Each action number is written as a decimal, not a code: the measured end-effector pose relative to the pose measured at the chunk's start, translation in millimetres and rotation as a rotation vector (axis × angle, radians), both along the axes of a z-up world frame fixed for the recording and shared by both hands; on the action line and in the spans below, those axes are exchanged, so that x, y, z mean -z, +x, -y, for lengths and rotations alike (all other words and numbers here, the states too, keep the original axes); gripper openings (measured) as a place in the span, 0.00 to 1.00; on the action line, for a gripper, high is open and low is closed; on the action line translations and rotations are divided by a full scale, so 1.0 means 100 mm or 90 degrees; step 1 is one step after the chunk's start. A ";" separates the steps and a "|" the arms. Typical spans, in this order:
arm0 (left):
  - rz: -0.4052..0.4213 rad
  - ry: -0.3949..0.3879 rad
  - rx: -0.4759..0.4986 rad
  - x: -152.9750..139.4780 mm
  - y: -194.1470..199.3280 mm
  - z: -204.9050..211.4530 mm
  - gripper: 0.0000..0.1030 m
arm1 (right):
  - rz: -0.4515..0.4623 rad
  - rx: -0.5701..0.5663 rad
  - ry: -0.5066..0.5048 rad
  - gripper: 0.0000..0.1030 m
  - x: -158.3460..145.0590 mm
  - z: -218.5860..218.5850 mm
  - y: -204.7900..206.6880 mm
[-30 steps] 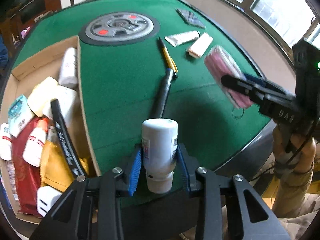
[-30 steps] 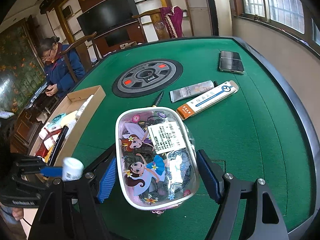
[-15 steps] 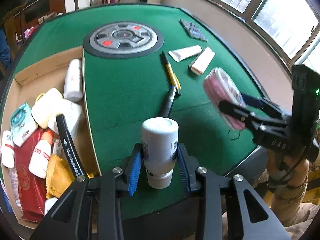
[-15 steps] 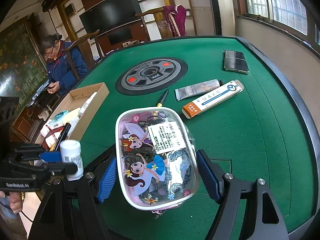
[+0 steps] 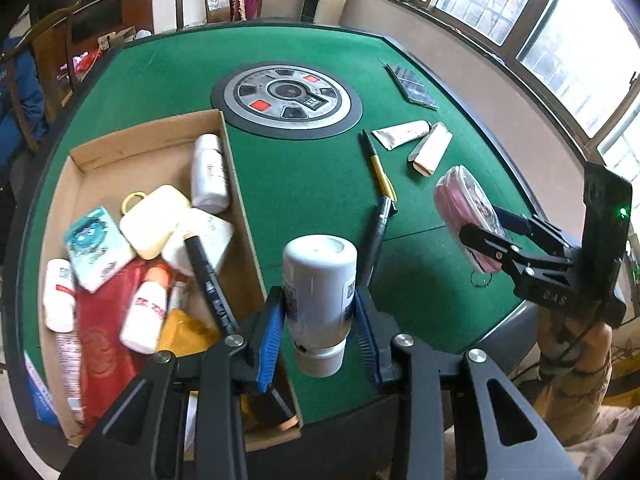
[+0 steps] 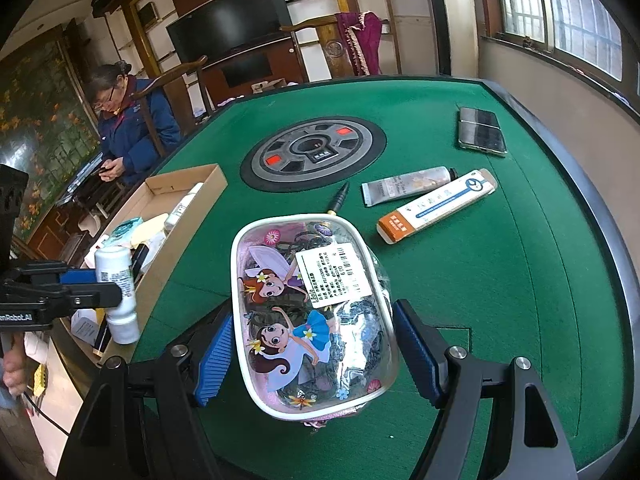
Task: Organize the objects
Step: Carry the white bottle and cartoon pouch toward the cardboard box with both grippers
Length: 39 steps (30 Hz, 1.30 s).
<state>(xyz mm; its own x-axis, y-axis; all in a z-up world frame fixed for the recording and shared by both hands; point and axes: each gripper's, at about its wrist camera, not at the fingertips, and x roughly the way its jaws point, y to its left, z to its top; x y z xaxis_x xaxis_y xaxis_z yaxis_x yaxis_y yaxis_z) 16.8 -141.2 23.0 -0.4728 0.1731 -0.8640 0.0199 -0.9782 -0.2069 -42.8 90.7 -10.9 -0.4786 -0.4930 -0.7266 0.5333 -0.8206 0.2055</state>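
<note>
**Q:** So how far along is the sorting?

**A:** Roughly midway, by my estimate. The cardboard box [image 5: 152, 148] at the left of the green felt table [image 5: 304, 184] already holds a heap of bottles, packets and a black marker. Left out on the felt: a yellow pen [image 5: 380, 168], a dark pen [image 5: 378, 236], a hand-cream tube [image 6: 408, 186], an orange-ended carton [image 6: 440, 204] and a phone [image 6: 480, 132].

**Q:** And the tongs?

**A:** The left gripper [image 5: 320, 312] is partly closed, its blue pads pressing both sides of a white bottle [image 5: 320, 292], cap toward the camera, carried above the table's near edge just right of the box wall. The right gripper [image 6: 312, 344] stands wide, closed on a clear cartoon pouch [image 6: 312, 320] held in the air over the near felt.

**Q:** What about room to move?

**A:** The way from the bottle into the box looks open; only the thin right wall must be cleared. Inside, the near end is crowded, while bare cardboard shows at the far end. The two grippers are well apart.
</note>
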 end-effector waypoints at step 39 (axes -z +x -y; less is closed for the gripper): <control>-0.004 -0.071 -0.139 -0.17 0.17 1.06 0.33 | -0.012 -0.060 0.023 0.77 -0.05 0.40 -0.01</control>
<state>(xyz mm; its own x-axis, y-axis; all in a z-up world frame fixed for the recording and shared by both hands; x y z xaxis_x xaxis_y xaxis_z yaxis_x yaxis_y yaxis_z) 33.7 -247.2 39.8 -0.4942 -0.0301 -0.8688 0.2324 -0.9676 -0.0987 -43.5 51.0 -6.4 -0.4444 -0.5101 -0.7364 0.6120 -0.7732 0.1662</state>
